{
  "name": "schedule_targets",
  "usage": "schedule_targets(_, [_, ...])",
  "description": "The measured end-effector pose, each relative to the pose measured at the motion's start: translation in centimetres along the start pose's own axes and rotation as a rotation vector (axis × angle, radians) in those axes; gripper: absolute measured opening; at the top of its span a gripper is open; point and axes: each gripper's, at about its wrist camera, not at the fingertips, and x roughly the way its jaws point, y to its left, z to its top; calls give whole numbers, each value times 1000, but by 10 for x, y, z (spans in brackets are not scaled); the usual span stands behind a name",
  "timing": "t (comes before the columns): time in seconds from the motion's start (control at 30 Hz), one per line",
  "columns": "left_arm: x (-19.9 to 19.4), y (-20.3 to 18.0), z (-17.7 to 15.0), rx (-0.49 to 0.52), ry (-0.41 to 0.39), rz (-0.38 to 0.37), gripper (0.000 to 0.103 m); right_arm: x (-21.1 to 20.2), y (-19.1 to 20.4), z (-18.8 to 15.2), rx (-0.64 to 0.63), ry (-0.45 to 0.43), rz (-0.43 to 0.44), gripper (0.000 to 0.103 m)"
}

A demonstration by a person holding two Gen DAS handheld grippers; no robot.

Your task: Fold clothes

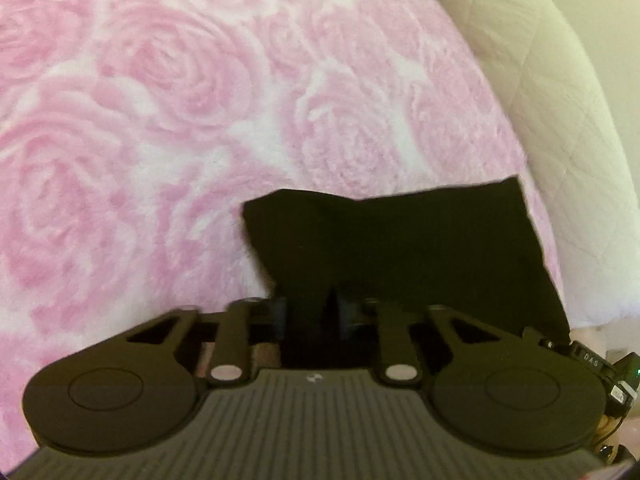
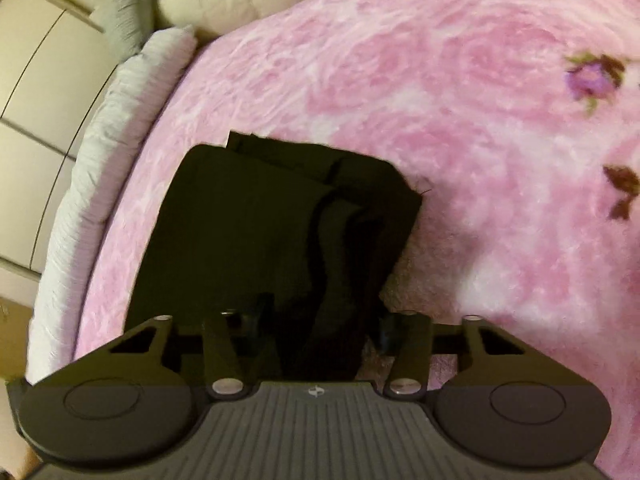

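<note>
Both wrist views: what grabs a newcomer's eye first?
The black garment, folded into a dark block, stands out sharply against the pink rose-patterned blanket that fills both views. It lies near the blanket's edge, next to a cream quilt, with its stacked layers showing in the right wrist view. The left gripper and the right gripper each sit low over its near edge, fingers apart.

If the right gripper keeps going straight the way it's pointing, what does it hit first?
Most likely the black folded garment, which lies directly ahead of the right gripper and between its open jaws. Beyond it is the pink rose blanket. Depth is hard to judge.
</note>
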Motion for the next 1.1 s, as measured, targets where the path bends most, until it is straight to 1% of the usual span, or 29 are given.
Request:
schedule_targets(0.03, [-6,-3,-4,-15,-15,-13,7,-4,2,5,-8,15,6,33])
schedule_targets(0.07, [-13,-8,-11,-17,-23,-21,6,-10,9,14,-46,30,14,32])
schedule_targets(0.17, [-26,-27,-39,-43,-9,-55,5,-23,44,46,-239,41,5,31])
schedule_targets(0.27, [-25,-47,-80,-120,36,-103,5,-19,70,82,-374,21,-55,31])
schedule_targets(0.33, [-11,-67,-109,-158,83,-151,5,-11,82,102,-444,5,-103,31])
schedule_targets(0.37, [-5,-76,-119,-160,105,-163,5,-5,85,110,-467,-1,-127,33])
schedule_targets(0.43, [5,-90,-135,-152,141,-173,5,-9,83,103,-473,-37,-165,37])
schedule_targets(0.47, [5,-93,-138,-144,152,-172,9,-12,82,99,-474,-56,-185,38])
schedule_targets(0.53, [-3,-90,-137,-109,161,-162,10,-18,80,91,-477,-94,-223,50])
schedule_targets(0.6, [-16,-84,-130,-60,161,-143,11,-24,78,82,-480,-131,-261,57])
schedule_targets(0.63, [-24,-79,-123,-24,155,-121,15,-36,72,71,-452,-156,-265,57])
schedule_targets(0.67, [-32,-74,-115,11,149,-99,22,-50,65,58,-419,-180,-267,57])
schedule_targets(0.73, [-45,-62,-100,64,135,-51,29,-80,48,31,-337,-211,-251,57])
schedule_targets(0.8, [-45,-53,-81,96,143,-34,32,-107,30,-8,-222,-208,-220,58])
schedule_targets(0.87, [-33,-51,-63,138,168,-55,45,-124,15,-44,-105,-182,-198,62])
schedule_targets(0.93, [-11,-55,-49,187,206,-85,48,-133,3,-82,5,-159,-184,68])
schedule_targets(0.97, [0,-58,-44,206,233,-102,51,-134,-4,-100,71,-149,-173,68])
schedule_targets(1.03, [23,-62,-40,246,303,-120,55,-127,-15,-124,188,-145,-133,69])
schedule_targets(1.1, [38,-63,-44,290,367,-136,53,-113,-25,-139,265,-171,-84,69])
